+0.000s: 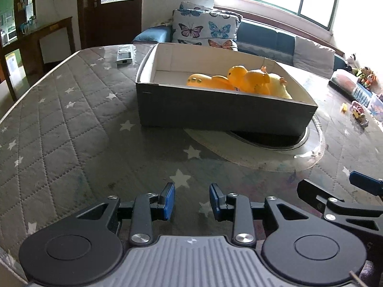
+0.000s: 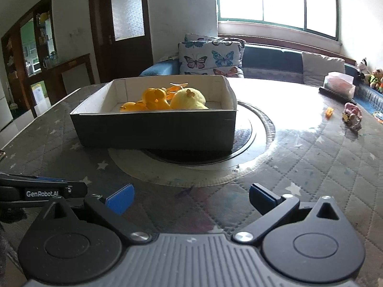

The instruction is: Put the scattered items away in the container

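Observation:
A dark cardboard box (image 1: 215,112) with a white inside stands at the table's middle, partly over a round inset; the right wrist view shows it too (image 2: 155,129). Several yellow and orange duck toys (image 1: 241,80) lie in it, also in the right wrist view (image 2: 165,99). My left gripper (image 1: 192,202) hovers low over the table in front of the box, jaws partly open and empty. My right gripper (image 2: 191,199) is wide open and empty, beside the left one. Small toys (image 2: 352,117) and a small orange piece (image 2: 329,113) lie at the far right of the table.
A remote control (image 1: 124,54) lies at the table's far left edge. A tissue box (image 2: 338,85) stands at the far right edge. The round inset plate (image 2: 241,150) lies under the box. A sofa with butterfly cushions (image 1: 205,30) runs behind the table.

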A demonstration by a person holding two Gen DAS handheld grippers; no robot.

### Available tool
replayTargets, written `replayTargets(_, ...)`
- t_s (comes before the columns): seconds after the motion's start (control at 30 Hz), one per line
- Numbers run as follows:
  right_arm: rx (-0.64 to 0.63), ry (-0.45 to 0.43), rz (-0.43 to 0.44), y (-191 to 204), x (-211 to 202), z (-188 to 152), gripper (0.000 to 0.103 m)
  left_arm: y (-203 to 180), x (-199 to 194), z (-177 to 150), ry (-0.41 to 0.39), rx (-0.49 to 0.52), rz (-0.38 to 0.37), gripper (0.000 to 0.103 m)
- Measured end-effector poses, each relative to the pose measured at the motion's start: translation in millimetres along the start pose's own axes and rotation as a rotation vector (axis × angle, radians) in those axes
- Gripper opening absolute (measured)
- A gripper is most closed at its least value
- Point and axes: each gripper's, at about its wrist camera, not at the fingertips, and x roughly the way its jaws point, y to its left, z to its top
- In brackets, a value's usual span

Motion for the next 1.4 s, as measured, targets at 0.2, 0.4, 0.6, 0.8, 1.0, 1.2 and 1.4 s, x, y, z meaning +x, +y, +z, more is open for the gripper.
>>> replayTargets(0.2,-0.017,-0.001,-0.042,0,-4,-2,0.103,-3,-1,-2,0.013,-0.007,-0.043,0.034)
replayTargets(0.4,-0.017,-0.002,-0.074,-3,-7,-2,0.103,-9,-5,-1,-0.007,0.010,-0.034,0.034)
replayTargets(0.6,-0.010,-0.003,-0.079,-6,-7,-2,0.103,-16,-11,4,-0.052,0.037,-0.002,0.033)
replayTargets(0.8,-0.006,-0.009,-0.080,-7,-9,-1,0.103,-20,-18,11,-0.121,0.057,0.015,0.033)
replayTargets(1.0,0.003,-0.016,-0.075,-10,-10,2,0.103,-26,-26,18,-0.227,0.086,0.049,0.033)
replayTargets(1.2,0.001,-0.017,-0.076,-10,-10,6,0.103,-25,-23,24,-0.217,0.084,0.086,0.034)
replayTargets(1.4,-0.019,-0.007,-0.102,-5,-8,10,0.103,-19,-22,27,-0.198,0.055,0.103,0.035)
